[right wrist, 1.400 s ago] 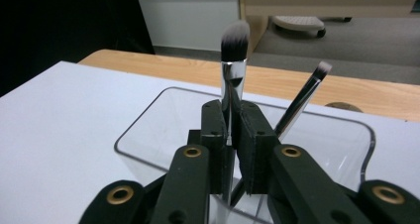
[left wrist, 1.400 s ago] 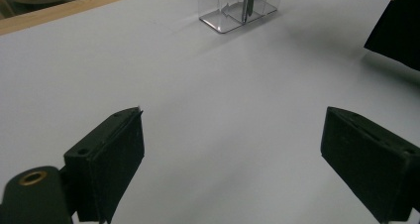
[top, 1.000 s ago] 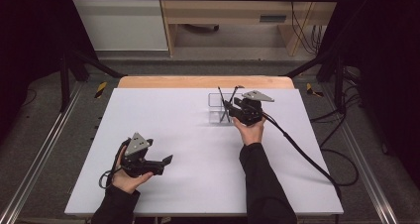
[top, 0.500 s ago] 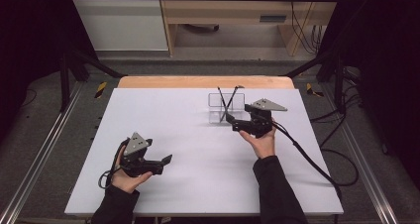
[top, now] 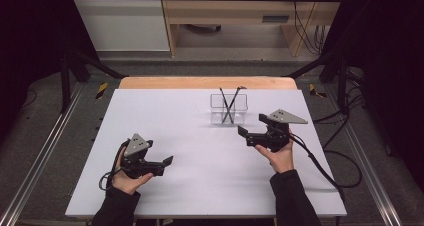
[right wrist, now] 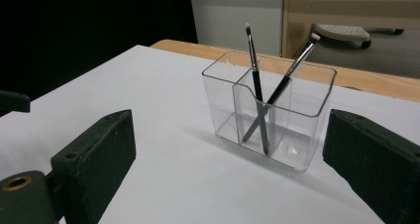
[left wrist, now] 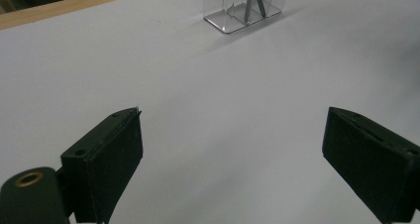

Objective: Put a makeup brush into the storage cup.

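While the right gripper, whose jaws have just been opening, hangs wide and empty beside the clear holder near the table's far edge, a careless swing could topple its two brushes; the left gripper waits open, empty.

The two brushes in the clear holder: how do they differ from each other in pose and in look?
In the right gripper view, the left brush leans with its tip toward the left, while the right brush leans toward the right, so they cross. The left brush has a narrow, pointed white tip; the right brush has a wider one. Both have dark handles and pale tips pointing up, and both appear to stand in the same compartment of the clear holder.
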{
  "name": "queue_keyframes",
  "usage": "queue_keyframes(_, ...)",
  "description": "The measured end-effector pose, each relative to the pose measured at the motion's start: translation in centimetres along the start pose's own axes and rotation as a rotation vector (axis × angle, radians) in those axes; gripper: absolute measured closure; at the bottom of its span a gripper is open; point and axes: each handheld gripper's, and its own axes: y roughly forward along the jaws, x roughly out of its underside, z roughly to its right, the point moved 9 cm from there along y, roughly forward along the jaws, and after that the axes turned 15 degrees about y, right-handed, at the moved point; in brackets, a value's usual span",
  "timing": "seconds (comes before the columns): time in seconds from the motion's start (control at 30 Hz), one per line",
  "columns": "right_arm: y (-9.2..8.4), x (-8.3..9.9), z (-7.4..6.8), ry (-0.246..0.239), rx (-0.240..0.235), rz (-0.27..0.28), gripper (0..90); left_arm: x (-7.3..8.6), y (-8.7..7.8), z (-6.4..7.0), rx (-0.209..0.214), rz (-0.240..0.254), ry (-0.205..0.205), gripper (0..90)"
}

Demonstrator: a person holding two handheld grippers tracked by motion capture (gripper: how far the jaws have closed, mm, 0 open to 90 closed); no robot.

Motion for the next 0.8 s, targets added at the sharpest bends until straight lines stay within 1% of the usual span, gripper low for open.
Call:
queue_keyframes(0.13,-1.0,0.5,0.2,0.013,-0.011,0.002,6.0,0.1,-0.1,-0.1,-0.002,0.001,-0.006,7.8)
queue_keyframes(0.37,-2.5,1.7,0.8,0.014,0.001,-0.004,4.9,0.3,-0.1,-0.4,-0.007,-0.003,-0.014,7.6)
queue_keyframes(0.4,-2.6,1.8,0.8,0.007,0.003,-0.003,4.9,0.4,-0.1,-0.4,-0.007,-0.003,-0.017,7.6)
queue_keyframes(0.57,-3.5,2.4,1.2,0.015,-0.002,-0.005,4.5,0.4,-0.3,-0.5,-0.011,0.002,-0.021,7.4)
queue_keyframes(0.63,-3.8,2.8,1.4,0.010,0.005,-0.012,4.4,0.5,-0.3,-0.6,-0.012,0.005,-0.024,7.4)
queue_keyframes(0.8,-4.5,3.6,2.1,0.021,0.017,-0.017,3.9,0.6,-0.5,-0.8,-0.015,0.007,-0.024,7.3)
